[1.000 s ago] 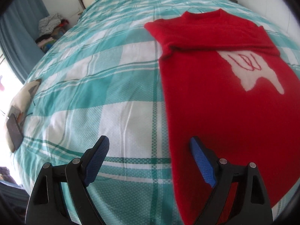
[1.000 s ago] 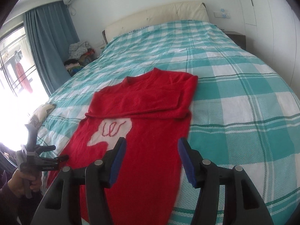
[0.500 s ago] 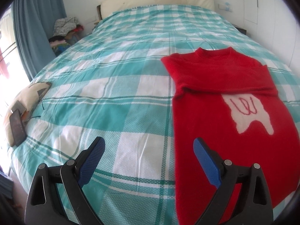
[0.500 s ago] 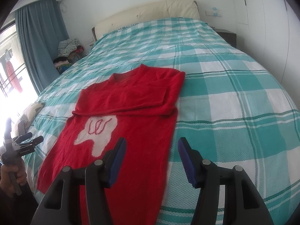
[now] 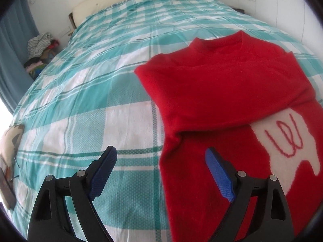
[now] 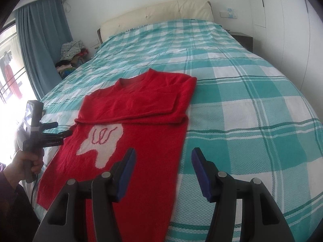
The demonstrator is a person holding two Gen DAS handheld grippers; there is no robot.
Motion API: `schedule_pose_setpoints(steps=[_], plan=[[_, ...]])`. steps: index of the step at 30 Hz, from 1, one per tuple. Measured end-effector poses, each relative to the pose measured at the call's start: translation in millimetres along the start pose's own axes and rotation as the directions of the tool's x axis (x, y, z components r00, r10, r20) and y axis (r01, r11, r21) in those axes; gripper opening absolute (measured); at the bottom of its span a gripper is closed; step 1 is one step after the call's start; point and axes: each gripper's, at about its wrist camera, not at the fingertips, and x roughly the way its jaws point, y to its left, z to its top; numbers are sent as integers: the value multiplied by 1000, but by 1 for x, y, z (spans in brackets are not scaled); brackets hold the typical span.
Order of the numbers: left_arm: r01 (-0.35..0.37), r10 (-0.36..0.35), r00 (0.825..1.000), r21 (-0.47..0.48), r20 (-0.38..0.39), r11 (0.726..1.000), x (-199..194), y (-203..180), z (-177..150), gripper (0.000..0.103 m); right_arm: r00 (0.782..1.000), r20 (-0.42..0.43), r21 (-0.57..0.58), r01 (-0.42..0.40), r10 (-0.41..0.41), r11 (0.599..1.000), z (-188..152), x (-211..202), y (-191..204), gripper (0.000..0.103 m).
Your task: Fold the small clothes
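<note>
A red sweater (image 5: pixel 222 92) with a white hand design (image 5: pixel 288 139) lies flat on the bed, both sleeves folded across its chest. It also shows in the right wrist view (image 6: pixel 139 121). My left gripper (image 5: pixel 161 161) is open and empty, hovering over the sweater's left edge just below the folded sleeve. It also shows from the side in the right wrist view (image 6: pixel 60 130), held in a hand. My right gripper (image 6: pixel 162 161) is open and empty above the sweater's right edge, near the hem half.
The bed has a teal and white checked cover (image 6: pixel 242 100) and a cream headboard (image 6: pixel 157 18). A pile of clothes (image 6: pixel 70 54) sits by blue curtains (image 6: pixel 40 40) at the left. A small cushion with a phone (image 5: pixel 8 161) lies at the bed's left edge.
My left gripper has moved up along the sweater's left edge toward the folded sleeves. My right gripper has shifted slightly closer to the sweater's right edge. Both stayed open.
</note>
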Motion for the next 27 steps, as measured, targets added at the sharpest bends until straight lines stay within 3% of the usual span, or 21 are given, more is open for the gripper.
schedule_pose_setpoints(steps=[1, 2, 4, 5, 6, 9, 13, 16, 18, 20, 23, 25, 27], plan=[[-8, 8, 1000, -5, 14, 1000, 5, 0, 3, 91, 1000, -2, 7, -2, 2, 1000, 0, 0, -1, 57], [-16, 16, 999, -7, 30, 1000, 9, 0, 5, 84, 1000, -6, 14, -6, 6, 1000, 0, 1, -3, 57], [-47, 48, 998, -15, 32, 999, 19, 2, 4, 43, 1000, -18, 24, -17, 18, 1000, -1, 4, -4, 57], [-9, 10, 1000, -38, 18, 999, 23, 6, 0, 24, 1000, -23, 24, -19, 20, 1000, -2, 5, -3, 57], [10, -9, 1000, -64, 22, 998, 23, 10, -4, 15, 999, -26, 21, -18, 19, 1000, -2, 6, -2, 57], [-26, 28, 999, -50, 37, 998, 20, 4, -9, 7, 999, -24, 9, -25, 25, 1000, -2, 4, 1, 57], [-23, 25, 999, -61, 22, 998, 22, 6, -13, 8, 999, -20, -11, -32, 32, 999, -1, 3, 6, 57], [-25, 27, 1000, -80, 16, 996, 19, 9, -15, 19, 999, -28, -22, -30, 29, 999, -3, 5, 8, 57], [-35, 36, 999, -106, 11, 994, 15, 15, -17, 39, 999, -34, -23, -21, 20, 1000, -3, 6, 6, 57], [-40, 42, 999, -142, 13, 989, 5, 24, -19, 47, 999, -34, -11, -17, 16, 1000, -3, 5, 3, 57], [-53, 61, 997, -183, 36, 982, -18, 37, -22, 50, 1000, -23, 6, -14, 14, 1000, -2, 1, -1, 57], [-49, 63, 996, -208, 61, 977, -38, 44, -25, 60, 1000, -11, 12, -14, 14, 1000, 0, -2, -3, 57], [-38, 60, 994, -236, 89, 971, -59, 50, -33, 78, 1000, 4, 20, -18, 18, 1000, 2, -7, -4, 57]])
